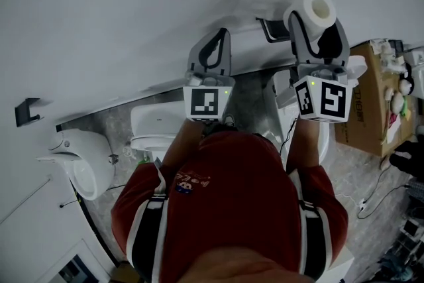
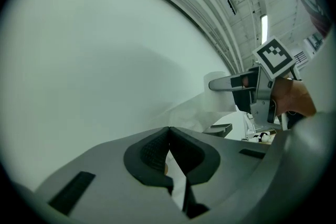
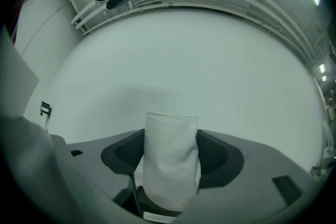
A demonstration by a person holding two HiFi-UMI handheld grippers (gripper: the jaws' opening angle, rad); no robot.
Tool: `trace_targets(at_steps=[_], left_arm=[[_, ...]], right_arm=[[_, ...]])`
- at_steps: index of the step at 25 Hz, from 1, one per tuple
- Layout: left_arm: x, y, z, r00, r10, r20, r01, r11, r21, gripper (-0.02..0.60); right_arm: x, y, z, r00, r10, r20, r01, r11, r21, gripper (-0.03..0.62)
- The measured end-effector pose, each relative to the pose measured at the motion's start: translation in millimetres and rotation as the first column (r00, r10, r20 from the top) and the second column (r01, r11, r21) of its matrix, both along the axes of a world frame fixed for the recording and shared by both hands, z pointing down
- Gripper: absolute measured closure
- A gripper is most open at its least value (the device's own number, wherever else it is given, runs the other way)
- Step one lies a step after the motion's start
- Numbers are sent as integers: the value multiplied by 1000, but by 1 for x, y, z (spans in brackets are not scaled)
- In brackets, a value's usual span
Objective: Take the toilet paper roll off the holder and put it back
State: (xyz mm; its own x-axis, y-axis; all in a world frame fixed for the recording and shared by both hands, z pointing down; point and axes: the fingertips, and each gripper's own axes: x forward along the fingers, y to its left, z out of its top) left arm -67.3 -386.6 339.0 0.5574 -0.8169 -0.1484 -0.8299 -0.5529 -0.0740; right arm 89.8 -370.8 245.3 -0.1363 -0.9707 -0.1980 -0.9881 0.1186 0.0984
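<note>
From above the person's head, the toilet paper roll [image 1: 311, 8] is up near the white wall [image 1: 132, 16], clamped in the right gripper [image 1: 317, 31], while the dark holder [image 1: 273, 30] sits bare on the wall just beside and below it. So I'd say the first half is done: the roll is off, and sliding it back on is what remains. The left gripper [image 1: 222, 36] hovers to the left of the holder, carrying nothing. Looking along the left gripper [image 2: 169, 132], its two jaws meet tip to tip with nothing between them; off to its right I can see the other gripper with the roll [image 2: 216, 96] and the empty holder [image 2: 221, 129] lower down. Looking along the right gripper [image 3: 172, 136], the jaws stand wide and press on either flank of the roll [image 3: 170, 160], which stands up between them. The roll is white, soft and faintly embossed, a little squeezed by the grip, its hollow core showing end-on from above.
</note>
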Motion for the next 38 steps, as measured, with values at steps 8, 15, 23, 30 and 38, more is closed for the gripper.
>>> trace_targets(at_steps=[8, 15, 23, 30, 38], left_arm=[[23, 8, -5, 998, 61, -34, -61, 998, -3, 563], [46, 16, -2, 995, 92, -37, -92, 996, 3, 563], [75, 26, -4, 996, 93, -10, -93, 996, 1, 563], [92, 33, -2, 998, 54, 14, -54, 998, -29, 563], [107, 38, 1, 1000, 2, 24, -1, 999, -38, 563]], right_arm=[[37, 34, 2, 994, 108, 18, -108, 994, 16, 286], [80, 70, 16, 976, 217, 29, -217, 976, -17, 286], [125, 91, 50, 963, 265, 42, -260, 960, -102, 286], [146, 90, 90, 968, 242, 70, -226, 957, -183, 286], [157, 82, 117, 979, 187, 84, -163, 959, -233, 286]])
